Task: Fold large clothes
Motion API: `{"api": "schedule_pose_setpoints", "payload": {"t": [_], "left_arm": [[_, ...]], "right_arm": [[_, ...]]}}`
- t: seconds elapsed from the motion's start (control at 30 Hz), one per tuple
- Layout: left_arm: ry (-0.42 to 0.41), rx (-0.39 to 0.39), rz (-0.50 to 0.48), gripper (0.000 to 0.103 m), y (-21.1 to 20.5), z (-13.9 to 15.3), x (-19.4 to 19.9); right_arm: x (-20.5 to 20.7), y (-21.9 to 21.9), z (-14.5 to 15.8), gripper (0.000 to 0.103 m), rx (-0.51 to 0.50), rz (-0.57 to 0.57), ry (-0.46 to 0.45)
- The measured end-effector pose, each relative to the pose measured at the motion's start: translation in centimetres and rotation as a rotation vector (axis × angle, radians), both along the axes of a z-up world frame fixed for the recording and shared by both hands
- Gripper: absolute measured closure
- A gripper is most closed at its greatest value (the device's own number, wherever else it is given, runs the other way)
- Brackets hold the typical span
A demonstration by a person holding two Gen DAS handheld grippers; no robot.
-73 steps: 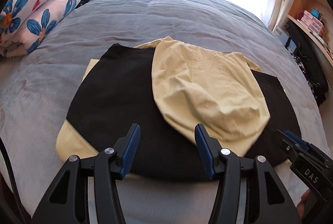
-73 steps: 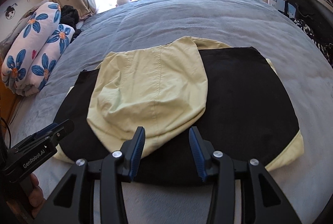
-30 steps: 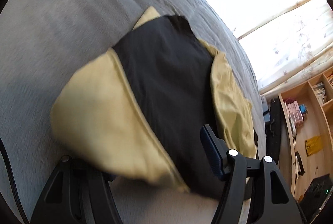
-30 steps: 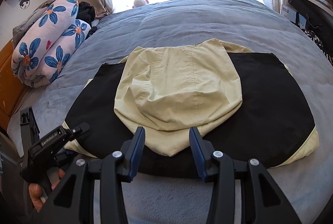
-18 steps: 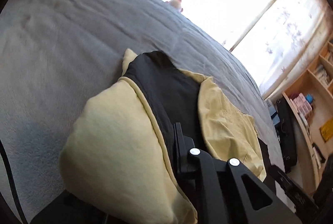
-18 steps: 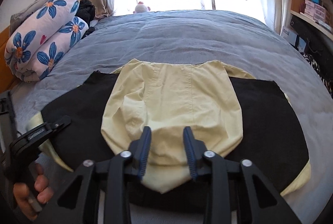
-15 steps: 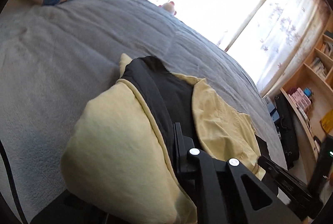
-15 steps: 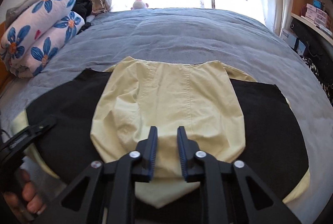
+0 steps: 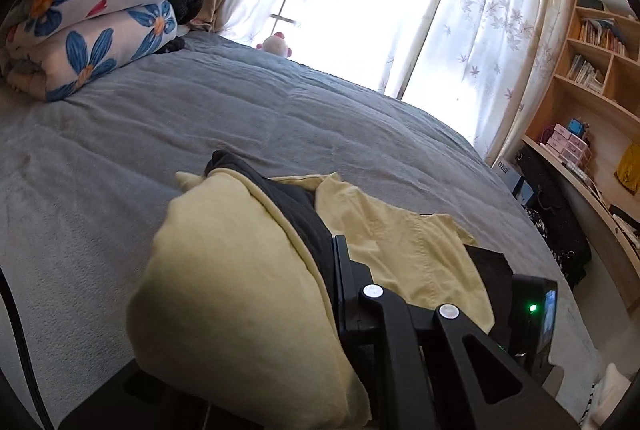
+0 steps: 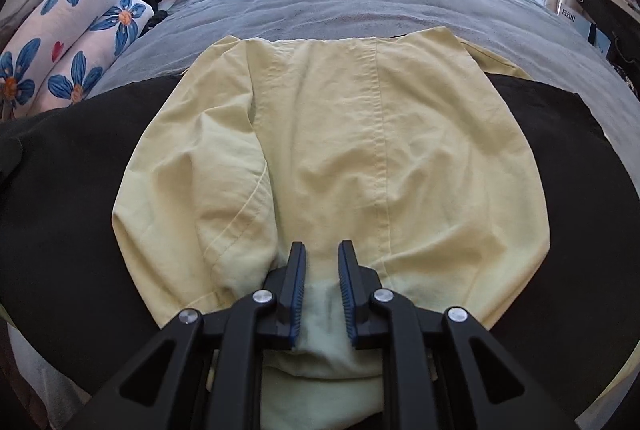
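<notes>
A pale yellow and black garment point(image 10: 328, 158) lies on the grey bed point(image 10: 360, 2), its yellow part folded over the black middle. My right gripper point(image 10: 321, 270) has its jaws nearly closed around the near edge of the yellow fold, with cloth between them. In the left wrist view the left end of the garment point(image 9: 224, 286) is lifted and bunched. My left gripper point(image 9: 320, 290) is shut on it; only its right finger point(image 9: 344, 270) shows, the other is hidden under the cloth.
A rolled floral quilt point(image 9: 88, 18) lies at the bed's far left, also in the right wrist view point(image 10: 68, 46). A small plush toy point(image 9: 276, 44) sits by the curtained window. Wooden shelves point(image 9: 592, 70) and dark bags point(image 9: 556, 214) stand along the right side.
My left gripper closed on the garment's left end and lifted it up and inward. My right gripper moved forward onto the yellow fold's near edge and its jaws narrowed around it.
</notes>
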State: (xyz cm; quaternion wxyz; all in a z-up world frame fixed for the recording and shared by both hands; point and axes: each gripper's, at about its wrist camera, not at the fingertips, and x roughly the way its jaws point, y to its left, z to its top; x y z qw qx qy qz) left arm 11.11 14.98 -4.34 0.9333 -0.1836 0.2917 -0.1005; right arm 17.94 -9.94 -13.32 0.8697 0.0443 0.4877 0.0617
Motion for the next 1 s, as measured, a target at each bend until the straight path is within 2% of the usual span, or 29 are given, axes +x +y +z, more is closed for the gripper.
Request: {"api": "schedule_pose_setpoints", "payload": {"t": [0.17, 0.3, 0.37, 0.47, 0.57, 0.67, 0.73, 0.8, 0.87, 0.93, 1.0], "left_arm": [[-0.043, 0.059, -0.065, 0.097, -3.9, 2.7, 0.3], [-0.090, 0.161, -0.116, 0.097, -8.6, 4.5, 0.4], [-0.109, 0.201, -0.153, 0.097, -10.9, 5.2, 0.4], [-0.130, 0.227, -0.213, 0.097, -14.5, 5.7, 0.2], [-0.139, 0.234, -0.273, 0.096, -18.0, 5.5, 0.0], [-0.118, 0.206, -0.353, 0.096, -21.7, 4.5, -0.1], [-0.077, 0.185, -0.409, 0.095, -23.9, 3.2, 0.1], [-0.018, 0.204, -0.472, 0.094, -26.6, 1.1, 0.3], [0.051, 0.257, -0.518, 0.094, -28.7, -1.3, 0.4], [0.118, 0.289, -0.548, 0.094, -30.0, -3.6, 0.4], [0.149, 0.287, -0.560, 0.094, -30.2, -4.6, 0.2]], "right_arm": [[-0.1, -1.1, -0.2, 0.081, 0.083, 0.010, 0.011], [-0.6, -2.5, 0.8, 0.081, 0.174, 0.055, 0.052], [-1.8, -4.3, 2.0, 0.081, 0.215, 0.036, 0.038], [-4.4, -8.0, 4.0, 0.081, 0.188, -0.057, -0.014], [-6.9, -12.3, 5.1, 0.081, 0.096, -0.199, -0.050], [-8.9, -16.6, 5.3, 0.081, 0.064, -0.332, -0.056], [-9.8, -19.1, 5.2, 0.081, 0.090, -0.405, -0.059], [-9.6, -21.1, 4.9, 0.081, 0.097, -0.457, -0.039], [-9.6, -22.5, 4.8, 0.081, 0.082, -0.512, -0.023], [-9.6, -23.2, 4.7, 0.081, 0.087, -0.538, -0.025], [-9.7, -23.9, 4.7, 0.081, 0.092, -0.549, -0.018]]}}
